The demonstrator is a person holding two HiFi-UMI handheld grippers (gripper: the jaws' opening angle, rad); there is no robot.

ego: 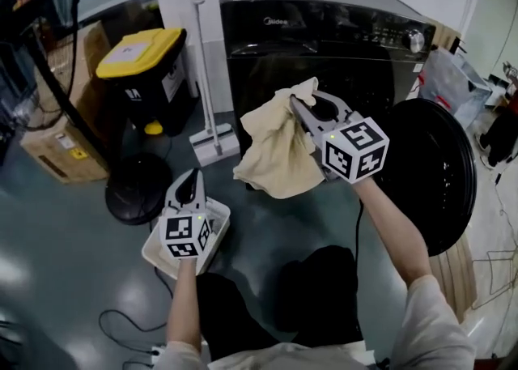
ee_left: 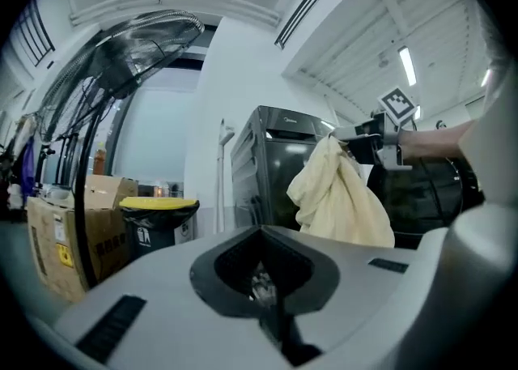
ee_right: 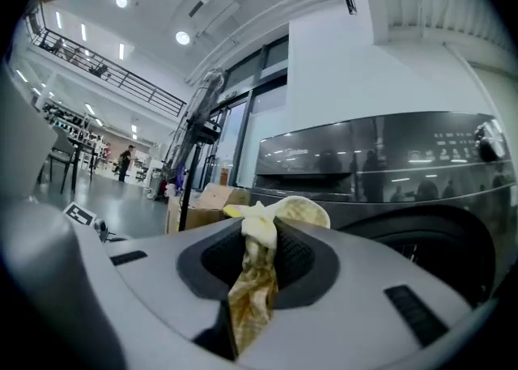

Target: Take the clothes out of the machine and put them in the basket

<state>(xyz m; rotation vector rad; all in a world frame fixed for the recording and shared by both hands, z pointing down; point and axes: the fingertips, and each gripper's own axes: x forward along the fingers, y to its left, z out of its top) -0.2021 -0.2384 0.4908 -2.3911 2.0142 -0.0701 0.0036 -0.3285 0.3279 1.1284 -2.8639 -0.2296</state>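
1. Cream cloth (ego: 279,150) hangs in the air in front of the washer (ego: 324,44). It is outside the drum and not in the basket (ego: 152,248).
2. Right gripper (ego: 297,105) is clenched on the cloth's top edge. Its own view shows a bunched fold pinched between the jaws, with the rest draping below.
3. Left gripper (ego: 193,174) is clenched on nothing, jaws together, and is held over the basket.
4. Basket is white and rectangular and sits on the floor off the washer's front left corner.
5. Washer is black and front-loading and stands at the floor's back edge. "Midea" reads in pale letters on its top panel. The row of small markings further right is too fine to read, and a silver dial sits at the right end.
6. Door (ego: 441,174) stands swung open to the right.
7. Bin (ego: 154,89), black with a yellow lid, stands left of the washer. A white label on the lid and a white mark on its front are not legible.
8. Mop (ego: 212,138) leans between bin and washer.
9. Box (ego: 61,146) of cardboard, at the floor's left edge, carries a yellow sticker whose print is unreadable.
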